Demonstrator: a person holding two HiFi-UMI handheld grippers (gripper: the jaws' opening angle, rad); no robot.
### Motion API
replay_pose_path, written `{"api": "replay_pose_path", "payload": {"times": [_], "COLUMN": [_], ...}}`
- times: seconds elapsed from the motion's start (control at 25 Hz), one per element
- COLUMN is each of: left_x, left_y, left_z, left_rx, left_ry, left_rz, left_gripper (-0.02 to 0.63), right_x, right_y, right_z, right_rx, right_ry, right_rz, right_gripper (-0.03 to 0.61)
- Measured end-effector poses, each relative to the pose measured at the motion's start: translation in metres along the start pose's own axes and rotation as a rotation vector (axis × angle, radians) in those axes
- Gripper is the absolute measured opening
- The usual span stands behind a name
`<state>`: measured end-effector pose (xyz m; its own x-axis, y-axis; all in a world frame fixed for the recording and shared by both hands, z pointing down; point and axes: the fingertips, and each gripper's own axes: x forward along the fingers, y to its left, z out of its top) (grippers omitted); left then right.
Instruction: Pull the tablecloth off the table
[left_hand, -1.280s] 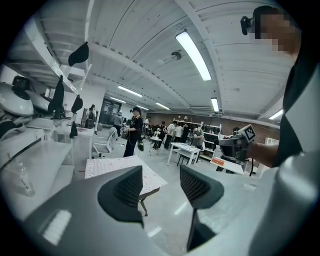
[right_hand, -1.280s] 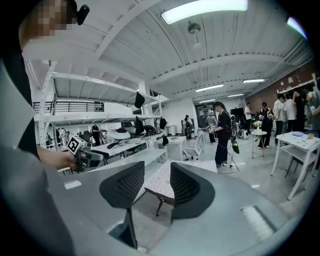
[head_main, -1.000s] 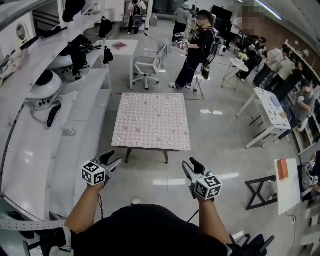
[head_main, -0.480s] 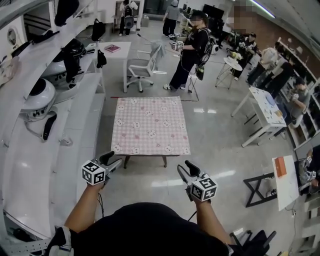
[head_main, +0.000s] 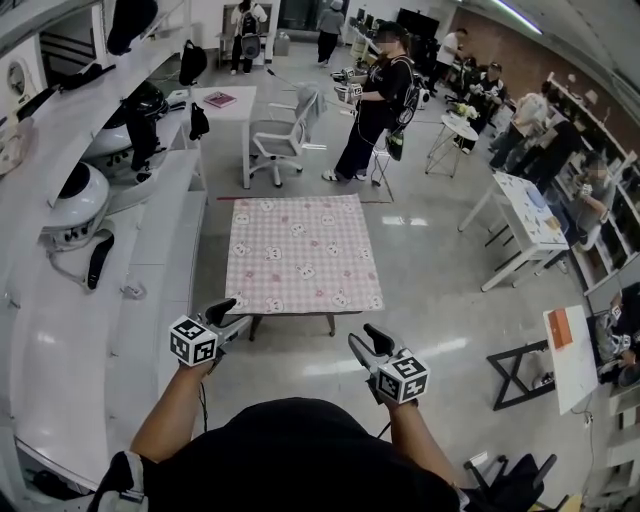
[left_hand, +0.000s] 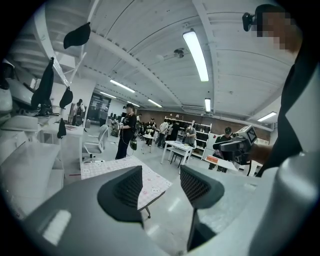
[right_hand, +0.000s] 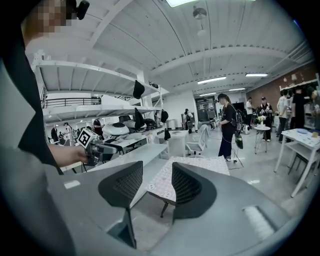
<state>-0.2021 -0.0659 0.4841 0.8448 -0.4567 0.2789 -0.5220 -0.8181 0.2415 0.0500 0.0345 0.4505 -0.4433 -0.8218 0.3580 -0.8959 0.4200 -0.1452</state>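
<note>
Pink checked tablecloth lies spread flat over the counter, hanging slightly past its edges.
My left tool and right tool hover just short of the counter's near edge, jaws apart on both, clear of the cloth.

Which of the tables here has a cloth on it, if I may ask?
The low table straight ahead; only it wears a pink checked tablecloth.

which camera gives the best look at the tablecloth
The head view: the whole pink checked tablecloth lies spread flat, all four edges visible from above. Both gripper views see it from low down and partly behind their own jaws, so only part shows.
</note>
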Motion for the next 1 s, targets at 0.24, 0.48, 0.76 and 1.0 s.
{"api": "replay_pose_path", "payload": {"times": [0.24, 0.48, 0.76, 1.0], "left_x": [-0.003, -0.005, -0.003, 0.013], "left_y": [0.007, 0.014, 0.042, 0.061], "left_z": [-0.001, -0.002, 0.007, 0.007], "left_rx": [0.003, 0.005, 0.002, -0.012], "left_ry": [0.005, 0.018, 0.006, 0.022], "left_rz": [0.006, 0.024, 0.082, 0.107], "left_gripper": [0.227, 0.227, 0.233, 0.235], "right_x": [0.005, 0.018, 0.045, 0.067], "right_y": [-0.005, -0.014, -0.038, -0.066], "right_z": [0.000, -0.003, 0.008, 0.015], "right_rx": [0.004, 0.026, 0.013, 0.015], "right_ry": [-0.011, -0.007, -0.011, -0.002], "right_rz": [-0.004, 0.005, 0.025, 0.028], "right_gripper": [0.219, 0.221, 0.225, 0.227]}}
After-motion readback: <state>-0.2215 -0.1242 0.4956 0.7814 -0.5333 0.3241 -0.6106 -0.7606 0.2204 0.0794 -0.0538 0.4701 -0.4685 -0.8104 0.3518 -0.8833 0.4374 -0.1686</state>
